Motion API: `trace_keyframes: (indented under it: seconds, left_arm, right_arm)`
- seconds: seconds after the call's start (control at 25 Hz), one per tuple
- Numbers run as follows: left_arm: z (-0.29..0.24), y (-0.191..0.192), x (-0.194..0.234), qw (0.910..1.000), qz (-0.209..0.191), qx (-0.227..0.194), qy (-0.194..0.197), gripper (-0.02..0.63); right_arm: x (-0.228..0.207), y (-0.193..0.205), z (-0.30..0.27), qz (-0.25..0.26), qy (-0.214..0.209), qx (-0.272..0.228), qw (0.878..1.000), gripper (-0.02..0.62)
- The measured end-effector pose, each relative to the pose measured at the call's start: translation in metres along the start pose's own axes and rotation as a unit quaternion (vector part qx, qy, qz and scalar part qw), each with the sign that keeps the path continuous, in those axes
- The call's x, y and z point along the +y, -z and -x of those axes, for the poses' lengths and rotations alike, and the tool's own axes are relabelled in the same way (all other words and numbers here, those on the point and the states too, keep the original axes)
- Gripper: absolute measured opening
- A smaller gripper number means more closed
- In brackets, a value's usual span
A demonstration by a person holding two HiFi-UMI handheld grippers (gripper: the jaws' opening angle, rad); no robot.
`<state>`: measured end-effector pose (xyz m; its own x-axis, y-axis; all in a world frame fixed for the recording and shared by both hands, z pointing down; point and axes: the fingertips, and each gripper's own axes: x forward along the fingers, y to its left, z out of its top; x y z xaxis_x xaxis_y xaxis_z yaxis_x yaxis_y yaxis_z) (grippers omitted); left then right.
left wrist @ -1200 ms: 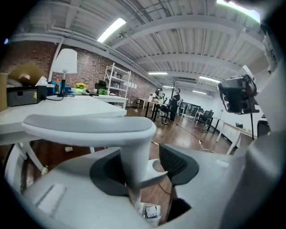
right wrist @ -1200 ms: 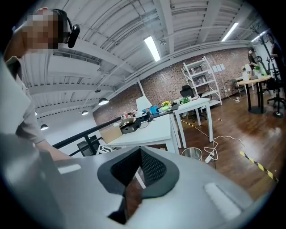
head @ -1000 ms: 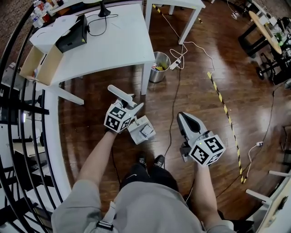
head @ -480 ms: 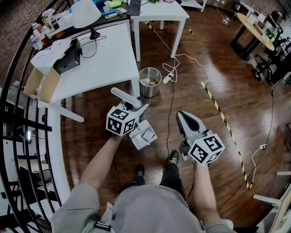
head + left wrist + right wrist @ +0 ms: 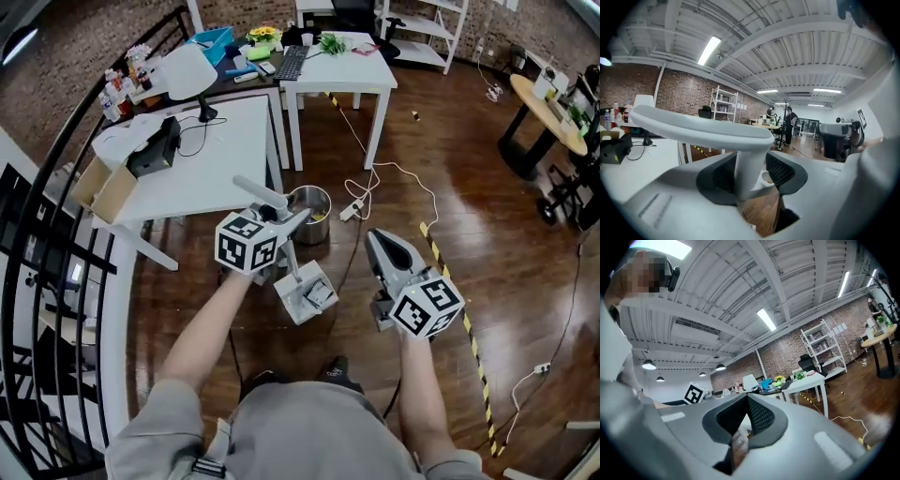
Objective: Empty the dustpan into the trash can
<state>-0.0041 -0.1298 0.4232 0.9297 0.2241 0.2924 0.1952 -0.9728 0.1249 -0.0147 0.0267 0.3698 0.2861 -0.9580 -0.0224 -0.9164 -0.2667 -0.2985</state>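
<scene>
My left gripper (image 5: 287,223) is shut on the stem of a white dustpan's handle (image 5: 261,193). The pan (image 5: 302,292) hangs below it with some small scraps inside. In the left gripper view the stem (image 5: 749,161) stands upright between the dark pads of the left gripper (image 5: 752,177), with the handle bar (image 5: 703,129) across the top. A metal trash can (image 5: 310,214) with rubbish in it stands on the wood floor just beyond that gripper, by the table leg. My right gripper (image 5: 377,242) is shut and holds nothing, to the right of the pan. The right gripper (image 5: 746,420) points level.
A white table (image 5: 202,164) with a lamp (image 5: 187,70), a black box and a cardboard box stands left of the can. A second white table (image 5: 342,66) lies behind. A black railing (image 5: 37,281) runs down the left. Cables, a power strip (image 5: 354,210) and striped tape (image 5: 455,300) cross the floor.
The trash can has come much nearer to my left gripper in the head view. Both grippers stand higher over the floor. The dustpan stays in the left gripper; the right stays shut.
</scene>
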Motion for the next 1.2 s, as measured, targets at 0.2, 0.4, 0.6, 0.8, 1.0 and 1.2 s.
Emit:
trace_keyframes:
  seconds: [0.2, 0.4, 0.6, 0.8, 1.0, 1.2]
  left_arm:
    - [-0.039, -0.069, 0.008, 0.9989, 0.001, -0.039, -0.025, 0.190]
    - [-0.075, -0.142, 0.020, 0.9966, 0.001, -0.078, -0.026, 0.189]
    - [-0.108, -0.196, 0.055, 0.9935, 0.000, -0.112, -0.021, 0.176]
    - [-0.145, -0.218, 0.085, 0.9923, -0.045, -0.114, -0.018, 0.080]
    - [-0.167, -0.251, 0.127, 0.9912, -0.040, -0.123, -0.024, 0.078]
    - [-0.178, -0.268, 0.187, 0.9880, -0.021, -0.135, -0.073, 0.075]
  right_arm:
    - [-0.043, -0.023, -0.001, 0.005, -0.015, -0.001, 1.000, 0.003]
    - [-0.086, -0.047, -0.022, 0.009, -0.014, -0.004, 1.000, 0.003]
    - [-0.119, -0.067, -0.065, 0.038, -0.001, -0.005, 0.999, 0.003]
    - [-0.145, -0.088, -0.115, 0.055, 0.014, -0.013, 0.998, 0.003]
    - [-0.166, -0.096, -0.165, 0.056, 0.003, -0.011, 0.998, 0.003]
    - [-0.204, -0.095, -0.213, 0.040, -0.029, 0.002, 0.999, 0.003]
